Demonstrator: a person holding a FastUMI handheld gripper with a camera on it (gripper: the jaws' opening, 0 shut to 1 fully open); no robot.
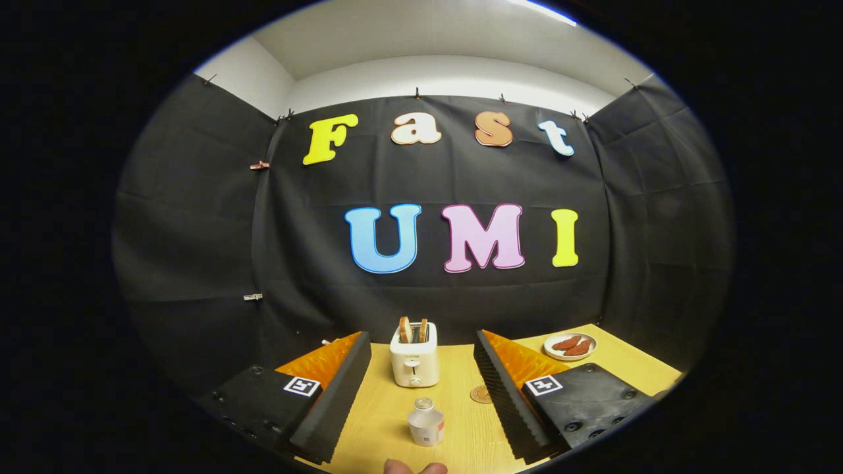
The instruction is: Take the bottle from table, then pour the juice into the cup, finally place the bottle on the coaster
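table (382, 415): light wood-grain top, carries everything below, backed by the black cloth wall.
gripper (421, 388): fingers spread wide apart, holding nothing; one finger on each side of the bottle, neither touching it.
toaster (414, 362): cream, upright, beyond the bottle, roughly centred between the fingers; two toast slices (413, 329) stick out of its slots.
plate (571, 346): small, pale rim, far right part of the table beyond the right finger; two reddish-brown food pieces on it, type can't tell.
bottle (425, 422): small, clear, white label band, upright on the table, between the fingers, nearer than the toaster. Cap state can't tell.
coaster (481, 394): round, brown, flat on the table, just beside the right finger's inner edge, right of the bottle, apart from it.
fingertips (415, 468): a person's, just showing at the near table edge, below the bottle.
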